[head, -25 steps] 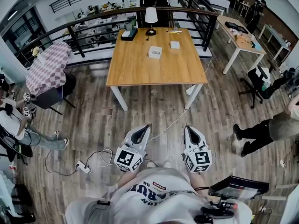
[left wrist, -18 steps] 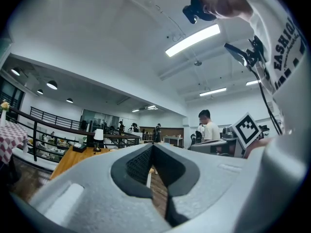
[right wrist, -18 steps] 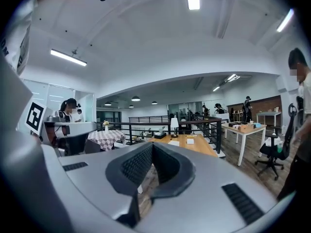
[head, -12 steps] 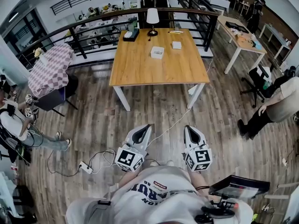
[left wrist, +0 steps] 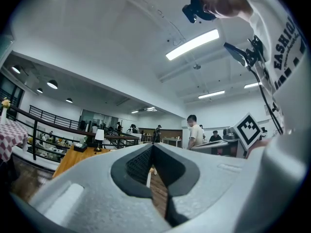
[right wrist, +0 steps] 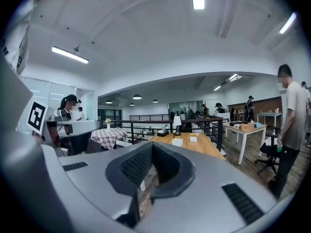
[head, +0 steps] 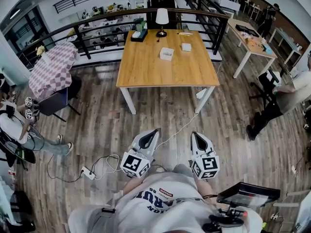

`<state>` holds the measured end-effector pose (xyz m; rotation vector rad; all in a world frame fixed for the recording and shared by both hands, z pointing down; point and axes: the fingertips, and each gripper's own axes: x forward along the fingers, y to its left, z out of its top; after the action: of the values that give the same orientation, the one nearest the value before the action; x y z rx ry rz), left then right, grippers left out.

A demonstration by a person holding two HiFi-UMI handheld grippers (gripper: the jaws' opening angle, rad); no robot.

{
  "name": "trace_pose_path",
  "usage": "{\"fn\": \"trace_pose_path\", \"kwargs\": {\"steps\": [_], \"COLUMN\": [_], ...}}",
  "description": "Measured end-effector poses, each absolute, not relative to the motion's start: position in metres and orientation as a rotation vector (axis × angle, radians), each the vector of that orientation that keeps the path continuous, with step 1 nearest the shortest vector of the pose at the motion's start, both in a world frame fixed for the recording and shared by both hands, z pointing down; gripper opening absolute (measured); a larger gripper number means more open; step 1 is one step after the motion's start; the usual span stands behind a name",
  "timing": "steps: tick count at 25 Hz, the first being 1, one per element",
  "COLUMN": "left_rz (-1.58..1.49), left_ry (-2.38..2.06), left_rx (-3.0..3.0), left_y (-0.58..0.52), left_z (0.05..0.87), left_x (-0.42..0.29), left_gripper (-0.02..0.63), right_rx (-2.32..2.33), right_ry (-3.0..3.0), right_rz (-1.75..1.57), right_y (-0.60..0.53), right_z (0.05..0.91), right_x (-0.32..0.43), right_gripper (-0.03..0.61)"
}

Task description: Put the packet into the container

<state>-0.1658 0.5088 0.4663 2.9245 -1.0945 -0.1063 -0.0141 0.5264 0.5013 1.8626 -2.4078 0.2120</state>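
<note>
The wooden table (head: pixel 165 72) stands ahead of me, well beyond both grippers. On it lie a white open container (head: pixel 166 54) and a small flat white packet (head: pixel 186 47) to its right. My left gripper (head: pixel 155 130) and right gripper (head: pixel 194 133) hang side by side over the wood floor, pointing at the table. Both are shut with nothing between their jaws. In the right gripper view the container (right wrist: pixel 177 141) and packet (right wrist: pixel 193 139) show small beyond the shut right gripper (right wrist: pixel 152 145). The left gripper view shows the shut left gripper (left wrist: pixel 152 146) and the table's corner (left wrist: pixel 73 155).
A white lamp (head: pixel 162 19) and a dark tissue box (head: pixel 139 34) stand at the table's far edge, by a black railing (head: pixel 97 30). A checked-cloth table (head: pixel 48 72) is at left, and a cable with power strip (head: pixel 90 171) lies on the floor. A person (head: pixel 286 101) stands at right.
The table has drifted a little to the right in the head view. Both grippers keep their side-by-side pose and stay shut. The person at right has walked further right.
</note>
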Motion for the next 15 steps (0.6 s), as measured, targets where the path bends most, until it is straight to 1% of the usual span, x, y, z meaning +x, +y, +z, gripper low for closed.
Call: {"fn": "trace_pose_path", "kwargs": {"steps": [15], "left_rz": [-0.147], "left_ry": [-1.126], "left_rx": [2.909], "left_y": [0.505], "left_z": [0.466], "left_x": [-0.182], "left_gripper": [-0.001], "right_rx": [1.867], "right_ry": [-2.383], "right_rz": [0.197], "right_y": [0.521], "right_z": [0.498], "right_x": [-0.022], "right_gripper": [0.006]}}
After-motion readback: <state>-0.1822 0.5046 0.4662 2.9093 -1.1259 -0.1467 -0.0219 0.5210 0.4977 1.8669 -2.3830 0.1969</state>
